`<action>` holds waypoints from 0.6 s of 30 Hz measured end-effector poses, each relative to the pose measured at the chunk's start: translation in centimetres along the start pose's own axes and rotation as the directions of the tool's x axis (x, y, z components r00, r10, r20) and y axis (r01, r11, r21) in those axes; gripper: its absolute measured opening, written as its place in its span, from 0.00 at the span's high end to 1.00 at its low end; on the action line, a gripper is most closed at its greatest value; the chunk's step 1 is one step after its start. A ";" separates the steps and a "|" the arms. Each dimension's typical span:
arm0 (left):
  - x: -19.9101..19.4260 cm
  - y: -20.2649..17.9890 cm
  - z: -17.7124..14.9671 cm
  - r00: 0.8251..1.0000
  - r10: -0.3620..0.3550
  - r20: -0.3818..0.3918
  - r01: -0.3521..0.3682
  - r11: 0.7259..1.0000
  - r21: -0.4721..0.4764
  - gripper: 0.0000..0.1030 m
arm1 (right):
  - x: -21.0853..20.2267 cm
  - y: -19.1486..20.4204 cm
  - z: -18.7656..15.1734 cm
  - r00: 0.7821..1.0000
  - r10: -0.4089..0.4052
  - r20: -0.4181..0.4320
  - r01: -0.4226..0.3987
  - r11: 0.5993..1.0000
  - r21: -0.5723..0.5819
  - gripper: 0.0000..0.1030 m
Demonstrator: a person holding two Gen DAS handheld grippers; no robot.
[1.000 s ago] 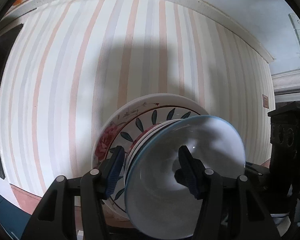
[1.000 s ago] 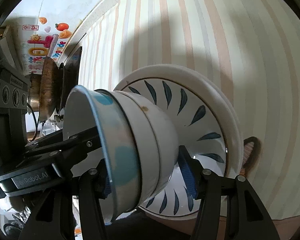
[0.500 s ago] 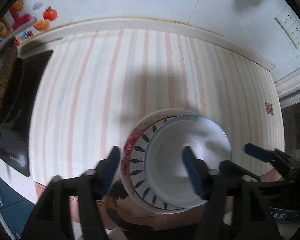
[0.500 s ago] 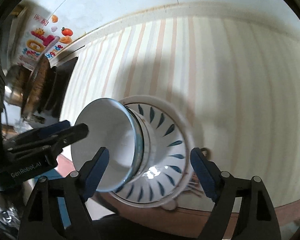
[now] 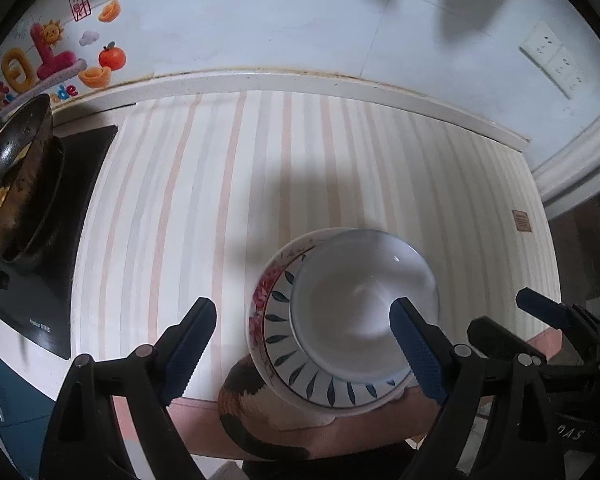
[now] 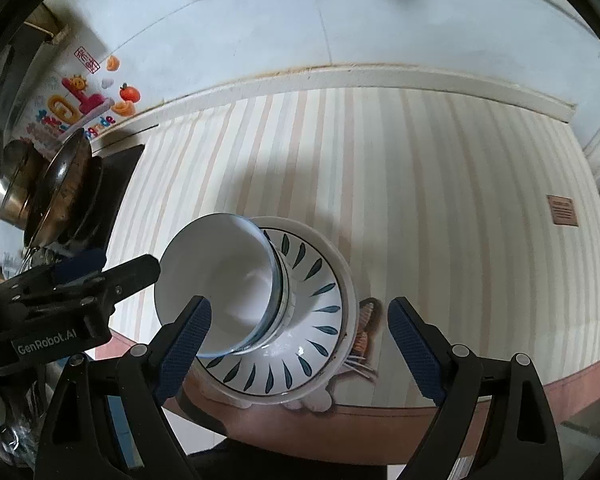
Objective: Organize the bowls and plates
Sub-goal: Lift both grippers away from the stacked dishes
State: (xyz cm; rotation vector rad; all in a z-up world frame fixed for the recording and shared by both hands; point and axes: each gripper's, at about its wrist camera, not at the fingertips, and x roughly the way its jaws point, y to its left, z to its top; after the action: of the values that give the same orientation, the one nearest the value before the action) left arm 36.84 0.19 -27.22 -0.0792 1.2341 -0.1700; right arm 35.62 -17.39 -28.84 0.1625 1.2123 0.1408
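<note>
A stack stands at the near edge of the striped counter (image 5: 300,168): white bowls (image 5: 360,304) nested on a blue-leaf plate (image 5: 296,376), which lies on a red-flower plate (image 5: 260,300). The stack also shows in the right wrist view, bowls (image 6: 220,284) on the leaf plate (image 6: 316,308). My left gripper (image 5: 304,348) is open and empty, raised above the stack. My right gripper (image 6: 296,348) is open and empty, also above it. Each gripper shows at the edge of the other's view.
A black cooktop (image 5: 60,240) with a dark wok (image 5: 16,176) is at the left. A white backsplash ledge (image 5: 300,80) and a tiled wall with stickers bound the far side. A cat-print mat (image 5: 260,408) lies under the stack at the counter's front edge.
Both grippers opened, let go of the stack and pulled up and back. The stack now stands alone on the counter and looks smaller in both views.
</note>
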 end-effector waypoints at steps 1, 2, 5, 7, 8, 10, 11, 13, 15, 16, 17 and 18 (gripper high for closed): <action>-0.4 -0.1 -0.2 1.000 0.002 0.007 -0.002 1.000 0.007 0.14 | -0.6 0.0 -0.3 1.000 -0.002 0.011 0.001 1.000 0.007 0.10; -0.9 -0.3 -0.4 1.000 0.006 0.019 -0.007 1.000 0.017 0.14 | -1.1 0.0 -0.6 1.000 -0.007 0.024 0.007 1.000 0.014 0.10; -2.7 -0.7 -1.1 0.997 0.022 0.068 -0.024 0.999 0.034 0.14 | -2.7 0.3 -1.4 0.998 -0.015 0.056 0.014 0.999 0.030 0.10; -4.4 -0.9 -1.6 0.992 0.025 0.122 -0.030 0.999 0.037 0.14 | -4.2 0.5 -2.1 0.997 -0.019 0.076 0.016 0.999 0.033 0.10; -5.7 -1.1 -1.9 0.986 0.027 0.162 -0.035 0.999 0.041 0.14 | -5.0 0.6 -2.5 0.996 -0.020 0.089 0.017 0.999 0.030 0.10; -7.4 -1.4 -2.5 0.977 0.024 0.211 -0.035 0.998 0.049 0.14 | -6.6 1.0 -3.2 0.992 -0.031 0.119 0.028 0.999 0.022 0.10; -8.4 -1.6 -2.8 0.972 0.017 0.233 -0.030 0.998 0.052 0.09 | -7.5 1.1 -3.6 0.990 -0.035 0.135 0.032 0.999 0.018 0.10; -9.7 -1.8 -3.5 0.967 0.013 0.255 -0.027 0.998 0.053 0.00 | -9.4 1.4 -4.4 0.984 -0.038 0.175 0.036 0.999 0.013 0.10; -11.2 -2.0 -4.5 0.959 0.011 0.282 -0.025 0.999 0.048 0.00 | -11.3 1.8 -5.3 0.977 -0.039 0.211 0.038 0.999 0.005 0.09; -11.8 -2.1 -5.0 0.956 0.013 0.292 -0.028 0.998 0.047 0.00 | -12.0 1.9 -5.6 0.974 -0.036 0.223 0.037 0.999 0.001 0.09; -12.5 -2.3 -5.6 0.953 0.017 0.302 -0.033 0.998 0.048 0.00 | -12.9 2.1 -6.2 0.971 -0.033 0.238 0.035 0.999 -0.005 0.09; -13.2 -2.4 -6.4 0.949 0.022 0.314 -0.038 0.998 0.046 0.00 | -13.8 2.2 -6.8 0.967 -0.029 0.253 0.033 0.999 -0.011 0.08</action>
State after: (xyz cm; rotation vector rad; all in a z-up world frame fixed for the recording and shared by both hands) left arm 26.39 0.26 -16.65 -0.0403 0.9121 -0.1561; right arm 24.41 -17.57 -18.02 0.1433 0.9584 0.0988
